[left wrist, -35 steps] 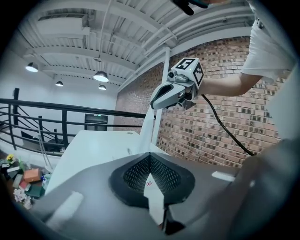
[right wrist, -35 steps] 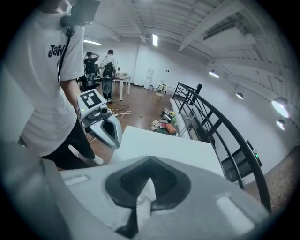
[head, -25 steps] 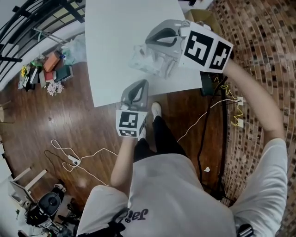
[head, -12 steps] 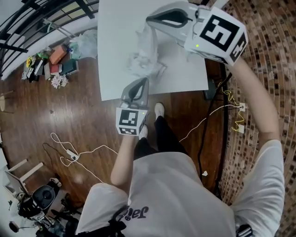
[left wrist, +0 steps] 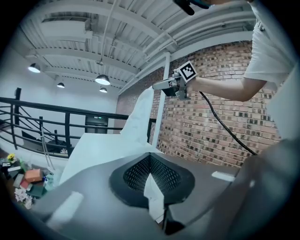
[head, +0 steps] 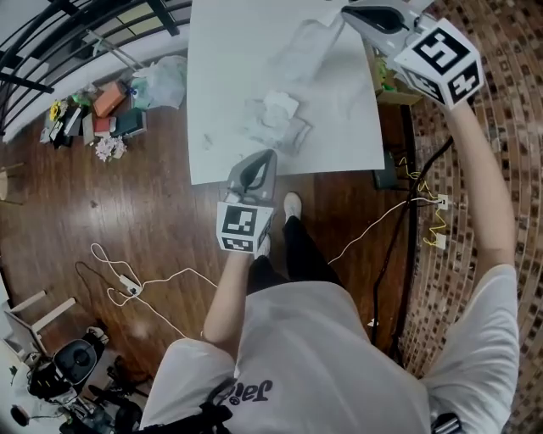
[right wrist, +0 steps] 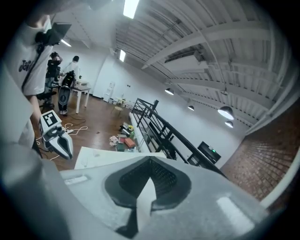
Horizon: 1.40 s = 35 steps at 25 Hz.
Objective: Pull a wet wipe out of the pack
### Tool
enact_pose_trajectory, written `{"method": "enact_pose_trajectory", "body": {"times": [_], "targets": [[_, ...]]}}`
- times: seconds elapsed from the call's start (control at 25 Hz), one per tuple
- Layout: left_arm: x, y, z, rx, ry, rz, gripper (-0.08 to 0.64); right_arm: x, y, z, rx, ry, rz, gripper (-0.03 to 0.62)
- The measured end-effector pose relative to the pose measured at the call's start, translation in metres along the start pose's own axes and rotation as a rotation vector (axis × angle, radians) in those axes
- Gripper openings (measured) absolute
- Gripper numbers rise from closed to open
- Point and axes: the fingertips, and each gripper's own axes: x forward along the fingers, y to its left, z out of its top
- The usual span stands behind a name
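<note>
Wipe [head: 307, 47] stretched from pack [head: 276, 125] at frame centre to upper right.
Right gripper [head: 355, 12] pinches its top corner, left gripper [head: 258, 161] clamps pack edge; sheet looks thin, limp, damp, tearable, so grip near edge.

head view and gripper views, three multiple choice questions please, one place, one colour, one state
1. Where is the wet wipe pack? A on the table B on the floor C on a shelf
2. Table top colour? A black B white C green
3. State of the right gripper? A wide open B shut on a wet wipe C shut, empty
Key: 1 A, it lies by the table's near edge; 2 B, plain white; 3 B, a white strip is pinched between its jaws.
</note>
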Motion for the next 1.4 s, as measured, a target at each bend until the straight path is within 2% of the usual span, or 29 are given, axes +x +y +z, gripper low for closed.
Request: {"method": "enact_pose_trajectory", "body": {"times": [0.2,0.32,0.52,0.56,0.6,0.64,0.72,0.8,0.92,1.04,1.2,1.28,1.4], "targets": [[0.007,-0.011,-0.004,-0.001,0.005,-0.038,0.015,0.001,-0.013,-0.087,0.095,0.148,-0.145,-0.008],[0.011,-0.017,-0.005,0.005,0.011,-0.053,0.015,0.015,0.003,-0.154,0.167,0.243,-0.145,-0.008],[0.012,-0.024,-0.011,0.005,0.036,-0.071,0.015,0.044,0.057,-0.258,0.309,0.386,-0.105,-0.006],[0.011,-0.026,-0.012,0.004,0.04,-0.074,0.015,0.047,0.069,-0.272,0.336,0.415,-0.083,0.02],[0.01,-0.027,-0.012,0.008,0.039,-0.076,0.015,0.049,0.08,-0.283,0.353,0.443,-0.061,0.103],[0.008,-0.027,-0.012,0.015,0.034,-0.076,0.015,0.049,0.087,-0.288,0.358,0.459,-0.047,0.155],[0.0,-0.029,-0.011,0.024,0.024,-0.079,0.015,0.042,0.093,-0.281,0.345,0.447,-0.058,0.156],[-0.011,-0.031,-0.007,0.029,0.01,-0.083,0.015,0.025,0.091,-0.26,0.334,0.406,-0.104,0.156],[-0.033,-0.041,0.005,0.044,-0.028,-0.097,0.015,-0.01,0.096,-0.214,0.333,0.314,-0.181,0.155],[-0.065,-0.054,0.017,0.065,-0.071,-0.117,0.015,-0.057,0.118,-0.164,0.357,0.201,-0.274,0.146],[-0.114,-0.074,0.027,0.089,-0.123,-0.143,0.015,-0.135,0.168,-0.1,0.426,0.008,-0.441,0.005],[-0.135,-0.084,0.03,0.092,-0.14,-0.156,0.015,-0.169,0.204,-0.073,0.504,-0.087,-0.494,-0.008],[-0.161,-0.098,0.026,0.076,-0.147,-0.158,0.015,-0.195,0.269,-0.049,0.614,-0.186,-0.515,-0.008]]}}
